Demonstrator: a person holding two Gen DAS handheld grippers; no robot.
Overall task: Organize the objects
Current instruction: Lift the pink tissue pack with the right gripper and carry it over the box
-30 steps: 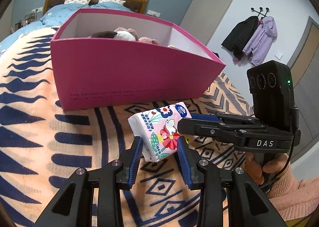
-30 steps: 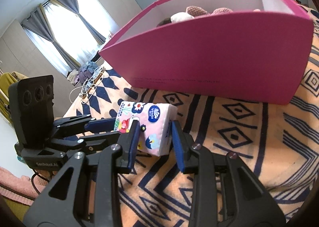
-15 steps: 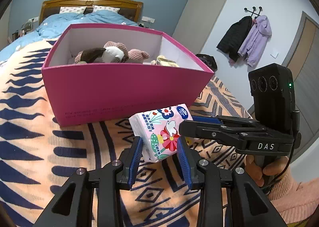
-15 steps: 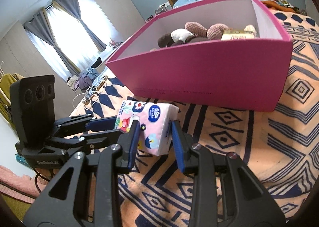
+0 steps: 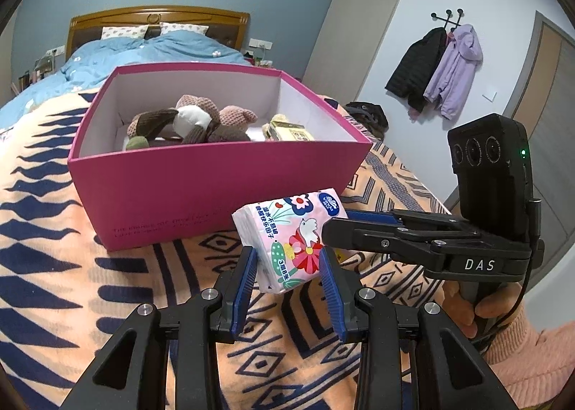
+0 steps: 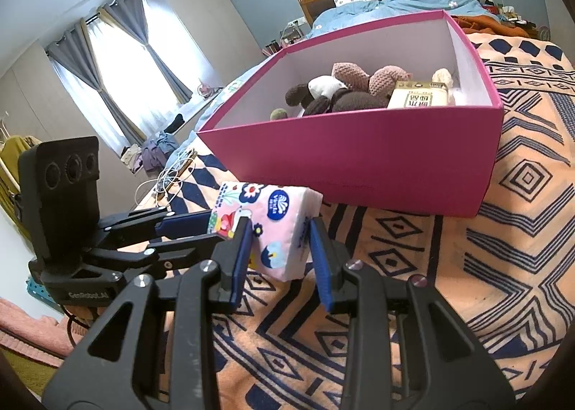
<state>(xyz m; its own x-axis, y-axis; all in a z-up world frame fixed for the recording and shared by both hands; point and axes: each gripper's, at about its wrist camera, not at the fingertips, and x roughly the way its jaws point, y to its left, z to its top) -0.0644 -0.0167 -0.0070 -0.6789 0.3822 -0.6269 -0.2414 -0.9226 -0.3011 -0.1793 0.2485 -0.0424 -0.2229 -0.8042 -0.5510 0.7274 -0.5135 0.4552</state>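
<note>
A pink, flower-printed tissue pack point(image 5: 289, 244) is held in the air above a peach and navy patterned blanket point(image 5: 46, 266), gripped from two sides at once. The left gripper point(image 5: 287, 278) has its blue-padded jaws nearly closed, pressing on the near, lower end of the pack, which tilts up and away from it. The right gripper point(image 6: 276, 248) reaches in from the right side of the left camera's view and is clamped in the same narrow way on the pack's other end; in its own view the pack sits between its two blue pads with the white edge of the pack against the right-hand pad. Just beyond the pack, apart from it, stands an open magenta box point(image 5: 201, 190) on the blanket. Inside the box lie knitted plush toys point(image 6: 337, 90) in brown, pink and white, and a small beige carton point(image 6: 417, 97) toward its right end. A hand in a pink sleeve point(image 5: 478, 305) grasps the right gripper's handle.
</note>
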